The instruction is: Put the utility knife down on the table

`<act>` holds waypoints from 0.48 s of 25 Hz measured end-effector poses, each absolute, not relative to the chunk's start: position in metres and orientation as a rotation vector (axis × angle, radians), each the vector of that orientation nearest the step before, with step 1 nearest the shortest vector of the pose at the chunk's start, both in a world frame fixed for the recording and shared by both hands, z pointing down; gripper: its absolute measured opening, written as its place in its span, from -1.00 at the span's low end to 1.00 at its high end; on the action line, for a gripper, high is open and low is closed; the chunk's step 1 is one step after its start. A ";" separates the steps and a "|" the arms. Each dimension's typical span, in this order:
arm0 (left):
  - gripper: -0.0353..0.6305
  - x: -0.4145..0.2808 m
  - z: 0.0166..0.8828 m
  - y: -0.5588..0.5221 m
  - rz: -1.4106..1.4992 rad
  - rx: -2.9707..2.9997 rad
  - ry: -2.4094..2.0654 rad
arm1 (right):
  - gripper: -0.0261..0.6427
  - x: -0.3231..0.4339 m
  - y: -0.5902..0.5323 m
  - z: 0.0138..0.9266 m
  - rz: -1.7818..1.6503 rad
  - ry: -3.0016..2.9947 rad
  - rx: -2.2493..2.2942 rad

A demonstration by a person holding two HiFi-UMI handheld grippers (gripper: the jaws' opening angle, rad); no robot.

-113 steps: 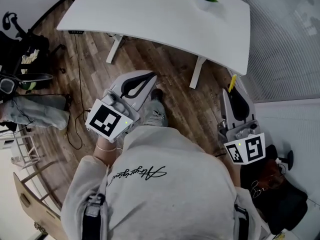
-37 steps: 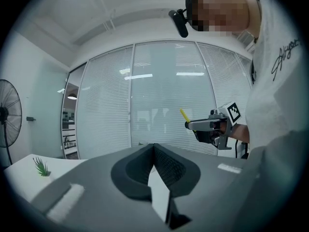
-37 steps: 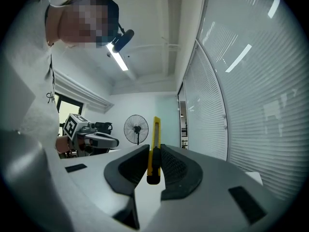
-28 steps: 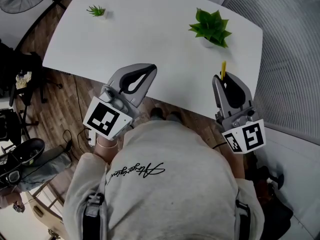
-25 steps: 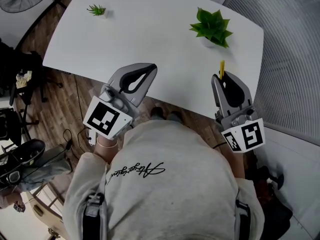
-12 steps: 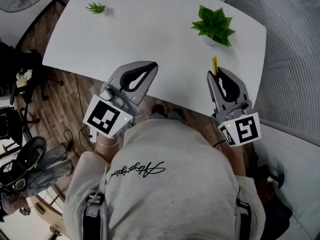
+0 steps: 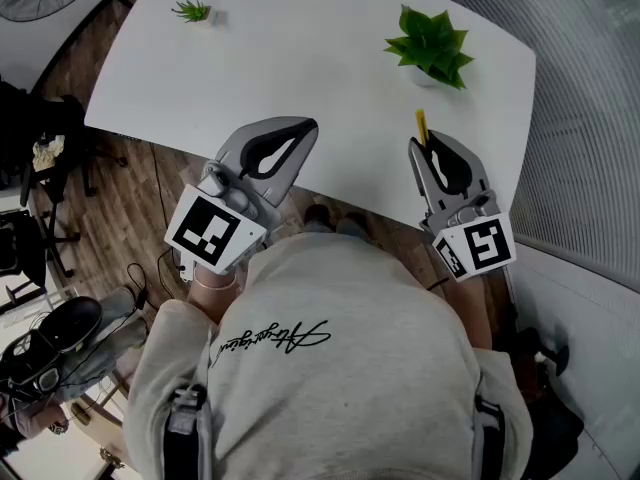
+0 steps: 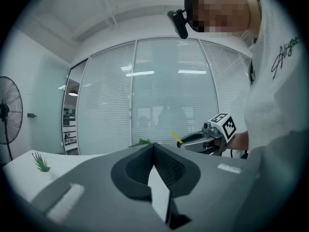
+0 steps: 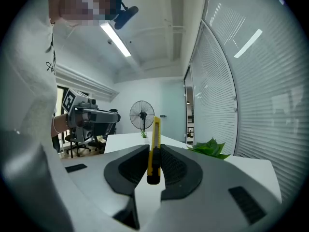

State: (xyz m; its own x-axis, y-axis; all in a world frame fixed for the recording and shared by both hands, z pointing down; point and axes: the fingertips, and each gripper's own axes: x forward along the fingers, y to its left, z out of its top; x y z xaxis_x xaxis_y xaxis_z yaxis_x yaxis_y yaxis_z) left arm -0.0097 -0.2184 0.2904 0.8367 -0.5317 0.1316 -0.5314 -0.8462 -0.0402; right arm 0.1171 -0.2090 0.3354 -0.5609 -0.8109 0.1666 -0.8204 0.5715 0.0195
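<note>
Two grippers hang over the near edge of the white worktop (image 7: 300, 48), and only one has work to do. Your right gripper (image 7: 424, 146) has its fingers clamped on the tail end of the yellow utility knife (image 7: 421, 126). The knife juts past the fingertips toward 12 o'clock and looks to be in the air above the worktop, not resting on it. Your left gripper (image 7: 303, 131), at 9 o'clock of the right one, has its fingers closed together with nothing between them.

The step in hand is the set-down. I would carry the knife a little further in from the edge, so its whole length lands on the surface and not half over the lip. The potted plant (image 7: 432, 43) stands at 12 o'clock of the knife tip, apart from it but on its line, so aim for bare surface nearer 11 o'clock. Lower with the nose dipped slightly and let the front of the knife touch first. Lay the rest down flat, and part the fingers only once it rests. Then draw straight back toward 6 o'clock so the fingers do not drag it.
</note>
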 end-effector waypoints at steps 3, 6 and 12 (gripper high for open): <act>-0.90 -0.007 0.289 -0.219 -0.214 -3.010 0.868 | -0.71 0.116 -0.211 0.344 0.112 -2.637 1.365; -0.90 -0.006 0.288 -0.218 -0.205 -3.012 0.870 | -0.71 0.114 -0.210 0.351 0.125 -2.631 1.343; -0.90 -0.007 0.287 -0.216 -0.204 -3.009 0.879 | -0.71 0.113 -0.211 0.363 0.154 -2.619 1.332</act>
State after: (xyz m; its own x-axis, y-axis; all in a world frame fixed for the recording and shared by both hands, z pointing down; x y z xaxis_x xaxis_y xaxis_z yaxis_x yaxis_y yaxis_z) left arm -0.0068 -0.2165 0.2871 0.8348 -0.5363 0.1244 -0.5363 -0.8432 -0.0368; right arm 0.1132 -0.2114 0.3630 -0.5742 -0.7878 0.2229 -0.8085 0.5885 -0.0025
